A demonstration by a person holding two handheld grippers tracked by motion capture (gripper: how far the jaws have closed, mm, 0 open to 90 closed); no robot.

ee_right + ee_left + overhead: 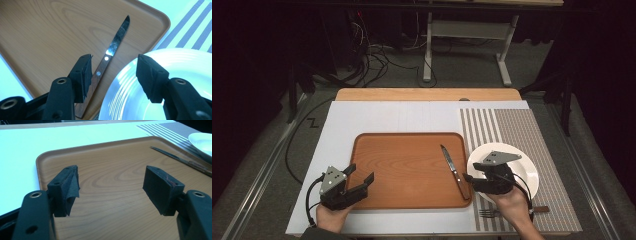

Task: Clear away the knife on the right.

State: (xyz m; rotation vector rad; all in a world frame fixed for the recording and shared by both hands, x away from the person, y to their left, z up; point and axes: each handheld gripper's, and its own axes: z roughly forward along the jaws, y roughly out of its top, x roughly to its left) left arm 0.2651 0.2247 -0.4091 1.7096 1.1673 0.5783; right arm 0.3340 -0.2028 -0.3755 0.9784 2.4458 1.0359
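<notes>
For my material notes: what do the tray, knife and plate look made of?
Tray: wood or wood-look laminate, matte, with visible grain. Knife: shiny, mirror-like metal blade, serrated near the tip; dark wooden handle with two metal rivets. Plate: white, glossy, concentric ridges catching highlights, probably glazed ceramic, possibly melamine.

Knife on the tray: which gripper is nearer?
Right. The right gripper hovers open beside the knife handle, at the plate edge. The left gripper sits open over the tray near-left corner, well apart.
</notes>
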